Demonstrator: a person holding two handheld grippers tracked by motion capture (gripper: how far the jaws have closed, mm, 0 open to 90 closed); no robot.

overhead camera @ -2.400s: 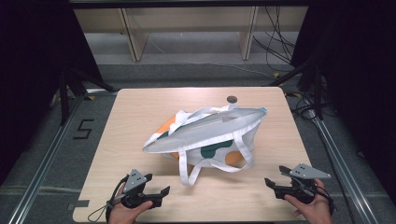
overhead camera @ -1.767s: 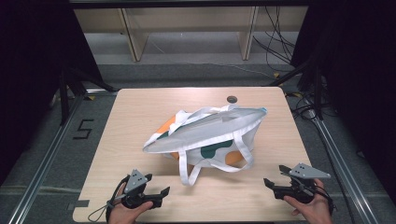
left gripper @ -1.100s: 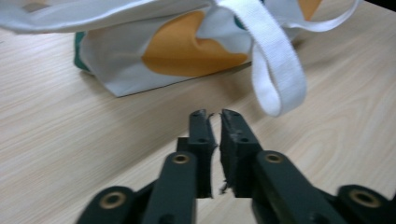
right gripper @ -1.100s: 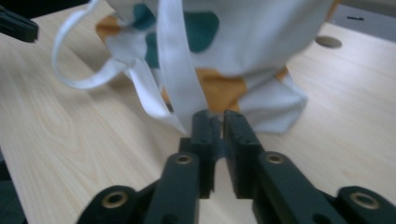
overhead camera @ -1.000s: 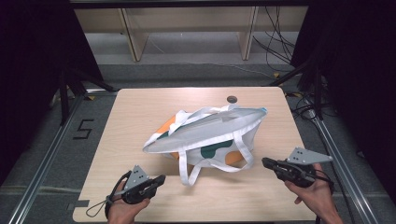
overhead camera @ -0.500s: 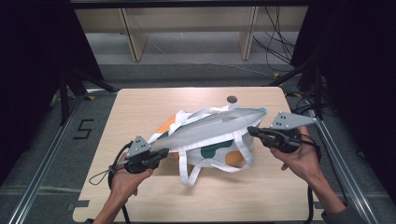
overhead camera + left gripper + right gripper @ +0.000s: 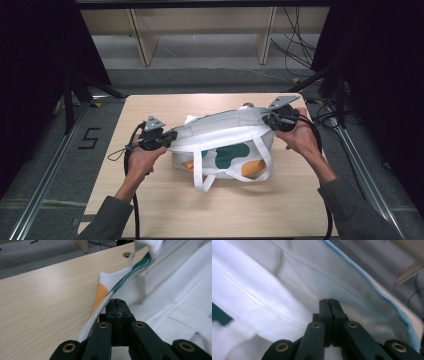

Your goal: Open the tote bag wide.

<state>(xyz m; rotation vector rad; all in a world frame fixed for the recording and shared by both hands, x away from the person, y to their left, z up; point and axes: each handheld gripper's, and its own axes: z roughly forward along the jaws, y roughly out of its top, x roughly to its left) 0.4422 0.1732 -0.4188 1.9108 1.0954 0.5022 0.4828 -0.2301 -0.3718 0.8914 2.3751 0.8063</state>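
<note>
Left gripper and right gripper jaws pinch opposite ends of white tote bag, stretched between them above bench.

the bag was soft white woven cloth, matt, with printed green and orange patches and a ribbed light-blue edge. the table looked like pale wood grain, smooth and matt. the gripper jaws looked like black matt plastic with brass-coloured rivets.
</note>
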